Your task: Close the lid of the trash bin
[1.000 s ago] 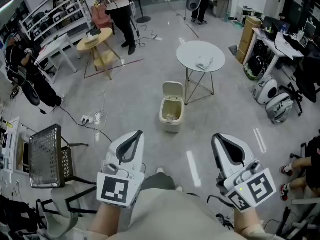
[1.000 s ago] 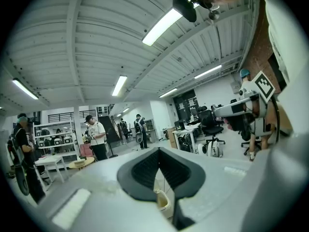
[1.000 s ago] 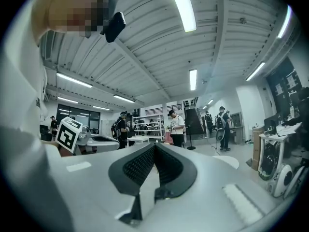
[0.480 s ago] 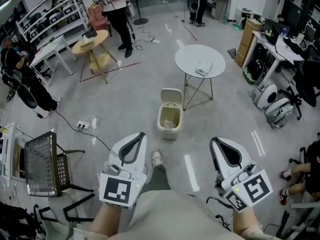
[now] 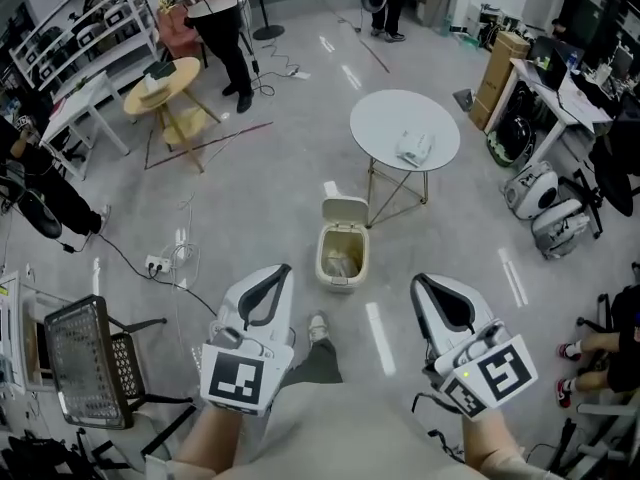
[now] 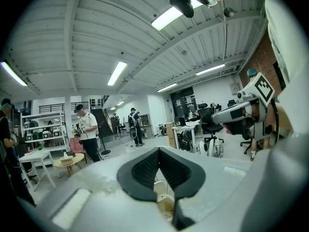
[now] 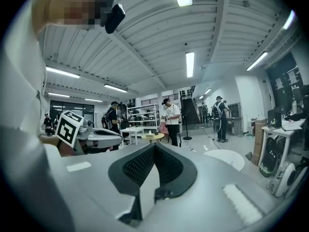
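Trash bin (image 5: pixel 341 255) lid (image 5: pixel 345 209) raised, inside hard to make out, left gripper (image 5: pixel 279 270) and right gripper (image 5: pixel 420 282) pressed together

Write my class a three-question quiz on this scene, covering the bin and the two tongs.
1. True or false: the lid of the trash bin is shut.
2. Where does the bin stand relative to the round white table? A beside it; B on top of it; C nowhere near it.
3. What do the left tongs and the right tongs hold?
Key: 1 false; 2 A; 3 nothing, both are shut and empty.
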`<act>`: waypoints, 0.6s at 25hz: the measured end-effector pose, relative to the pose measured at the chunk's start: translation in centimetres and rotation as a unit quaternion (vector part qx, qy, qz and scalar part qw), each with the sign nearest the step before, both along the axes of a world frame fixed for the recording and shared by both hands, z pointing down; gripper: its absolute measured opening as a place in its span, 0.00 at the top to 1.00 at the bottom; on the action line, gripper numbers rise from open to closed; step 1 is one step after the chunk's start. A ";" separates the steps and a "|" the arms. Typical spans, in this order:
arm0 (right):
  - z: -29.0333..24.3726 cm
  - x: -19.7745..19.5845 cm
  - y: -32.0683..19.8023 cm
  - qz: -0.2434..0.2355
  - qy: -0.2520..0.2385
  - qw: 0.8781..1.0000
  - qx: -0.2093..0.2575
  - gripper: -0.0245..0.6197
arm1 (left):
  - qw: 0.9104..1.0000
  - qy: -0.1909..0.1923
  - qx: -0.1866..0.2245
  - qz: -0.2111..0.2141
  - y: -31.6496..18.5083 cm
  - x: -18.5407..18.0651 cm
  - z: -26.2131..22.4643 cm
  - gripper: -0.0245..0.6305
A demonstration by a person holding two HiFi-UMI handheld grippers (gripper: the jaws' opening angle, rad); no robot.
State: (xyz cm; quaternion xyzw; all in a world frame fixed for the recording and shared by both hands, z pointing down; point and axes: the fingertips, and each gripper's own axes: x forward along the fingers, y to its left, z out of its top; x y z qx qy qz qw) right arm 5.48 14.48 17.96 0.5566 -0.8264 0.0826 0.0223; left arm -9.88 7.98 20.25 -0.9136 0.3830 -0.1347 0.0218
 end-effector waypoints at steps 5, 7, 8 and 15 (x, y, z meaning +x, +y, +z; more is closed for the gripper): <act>0.8 -0.6 -8.6 0.014 0.004 1.000 -0.024 0.96 | 0.999 -0.019 -0.010 0.032 -8.6 0.3 1.1 0.96; 1.3 -0.7 -11.9 0.018 0.010 0.999 -0.034 0.96 | 0.998 -0.030 -0.011 0.045 -11.8 0.1 1.8 0.96; 1.5 -0.7 -13.4 0.021 0.012 0.999 -0.037 0.96 | 0.998 -0.033 -0.011 0.050 -13.3 0.0 2.0 0.96; 2.7 -0.3 -21.7 0.047 0.011 0.997 -0.052 0.96 | 0.997 -0.034 -0.030 0.070 -21.1 -0.1 3.5 0.96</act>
